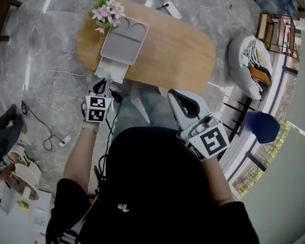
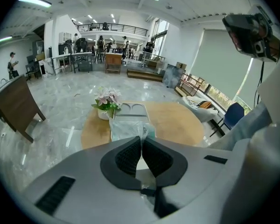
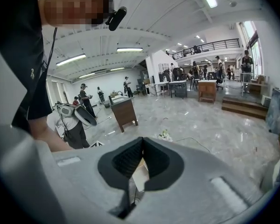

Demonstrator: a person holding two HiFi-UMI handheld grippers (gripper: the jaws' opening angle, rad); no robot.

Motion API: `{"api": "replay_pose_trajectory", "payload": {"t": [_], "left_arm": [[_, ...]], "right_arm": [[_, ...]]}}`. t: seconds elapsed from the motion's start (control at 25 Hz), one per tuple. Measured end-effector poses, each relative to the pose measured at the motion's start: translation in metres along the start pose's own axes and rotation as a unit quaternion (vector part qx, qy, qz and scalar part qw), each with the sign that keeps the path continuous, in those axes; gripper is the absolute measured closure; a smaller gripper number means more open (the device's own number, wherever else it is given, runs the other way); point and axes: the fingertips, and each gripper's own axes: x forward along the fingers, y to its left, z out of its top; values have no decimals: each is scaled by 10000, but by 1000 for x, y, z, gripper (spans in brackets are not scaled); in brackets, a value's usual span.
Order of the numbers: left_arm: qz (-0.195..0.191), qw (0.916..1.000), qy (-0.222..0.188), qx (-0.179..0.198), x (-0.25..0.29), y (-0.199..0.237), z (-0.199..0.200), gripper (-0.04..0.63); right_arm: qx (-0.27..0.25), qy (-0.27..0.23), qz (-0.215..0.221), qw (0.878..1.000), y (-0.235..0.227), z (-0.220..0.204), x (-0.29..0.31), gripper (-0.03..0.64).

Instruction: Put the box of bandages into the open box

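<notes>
**Q:** Bandage box (image 2: 128,127) location?
**A:** At the table's (image 1: 183,50) near edge, just short of the open box (image 1: 123,40). My left gripper (image 2: 141,143) had its jaws closed on the clear wrap, presumably for carrying it in.
**Q:** Right gripper (image 3: 142,146)?
**A:** Jaws together, empty, held near my body, clear of the work.
**Q:** Limits?
**A:** The wrap obscured all print.
</notes>
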Motion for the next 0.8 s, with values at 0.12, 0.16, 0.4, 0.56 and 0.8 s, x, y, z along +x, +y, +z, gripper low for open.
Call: {"api": "replay_pose_trajectory", "payload": {"t": [0.12,0.16,0.4,0.56,0.8], "left_arm": [[-26,9998,198,-85,19,4,-14,577],[-30,9996,260,-76,25,5,-18,577],[-72,9982,590,16,54,10,-39,575],[-130,9970,765,-6,71,11,-56,575],[-62,9953,964,58,97,17,-70,574]], "right_arm": [[24,93,-56,9999,-1,-6,-1,620],[45,129,-76,9999,-1,-9,-2,620],[196,357,-171,9990,-2,-19,-4,620],[249,452,-260,9983,-6,-26,-5,620],[302,531,-335,9976,-7,-38,-10,620]]}}
